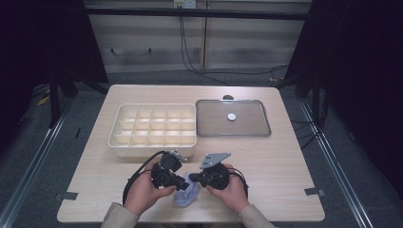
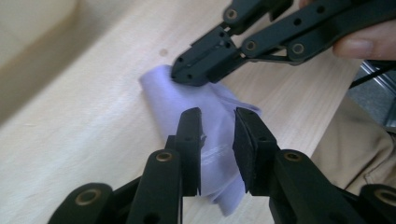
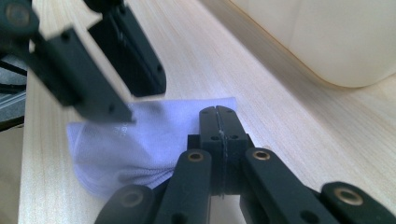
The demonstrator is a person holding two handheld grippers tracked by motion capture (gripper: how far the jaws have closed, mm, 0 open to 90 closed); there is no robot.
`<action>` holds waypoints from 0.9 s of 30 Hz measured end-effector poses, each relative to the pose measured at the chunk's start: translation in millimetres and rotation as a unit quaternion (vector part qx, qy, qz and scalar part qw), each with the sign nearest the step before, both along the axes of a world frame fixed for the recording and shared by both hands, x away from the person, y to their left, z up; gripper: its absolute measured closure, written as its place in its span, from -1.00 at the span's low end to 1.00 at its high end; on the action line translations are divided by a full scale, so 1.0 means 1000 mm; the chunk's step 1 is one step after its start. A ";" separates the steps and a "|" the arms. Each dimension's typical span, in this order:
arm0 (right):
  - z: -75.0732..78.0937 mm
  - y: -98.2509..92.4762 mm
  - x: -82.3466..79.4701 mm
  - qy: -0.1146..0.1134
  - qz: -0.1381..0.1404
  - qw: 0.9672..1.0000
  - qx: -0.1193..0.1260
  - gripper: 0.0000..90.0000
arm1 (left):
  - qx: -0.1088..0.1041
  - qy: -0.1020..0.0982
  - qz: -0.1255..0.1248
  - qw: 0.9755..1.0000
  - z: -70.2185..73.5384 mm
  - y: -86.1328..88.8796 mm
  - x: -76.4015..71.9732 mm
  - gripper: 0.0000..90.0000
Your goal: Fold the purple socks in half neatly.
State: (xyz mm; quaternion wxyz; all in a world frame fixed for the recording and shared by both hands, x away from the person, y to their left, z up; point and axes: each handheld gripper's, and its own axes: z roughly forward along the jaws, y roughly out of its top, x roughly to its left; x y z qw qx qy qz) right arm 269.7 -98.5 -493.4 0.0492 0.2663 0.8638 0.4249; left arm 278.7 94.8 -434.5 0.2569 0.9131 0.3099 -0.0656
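I judge I am mid-fold on the lavender cloth (image 1: 186, 194), which lies on the wooden table (image 1: 285, 156) near its front edge, just in front of the compartment tray (image 1: 152, 142). My right gripper (image 3: 217, 112) has its jaws pressed together on the cloth's edge, pinning it. My left gripper (image 2: 217, 122) hangs above the cloth with jaws slightly apart, pads not touching the fabric. Next I need a fresh pinch with the left while the right holds
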 end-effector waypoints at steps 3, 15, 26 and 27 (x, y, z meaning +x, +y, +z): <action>0.000 0.000 0.000 -0.002 0.003 1.000 -0.001 1.00 | 0.004 -0.005 0.007 1.000 0.001 0.003 0.002 0.70; 0.000 0.000 -0.001 -0.004 0.005 1.000 -0.003 1.00 | 0.021 0.002 0.009 1.000 -0.023 -0.003 0.003 0.84; 0.000 0.000 -0.001 -0.006 0.005 1.000 -0.002 1.00 | 0.014 0.006 0.003 1.000 -0.016 -0.004 0.000 0.83; 0.000 0.000 -0.001 -0.005 0.006 1.000 -0.002 1.00 | 0.012 0.004 -0.001 1.000 -0.014 -0.004 -0.002 0.83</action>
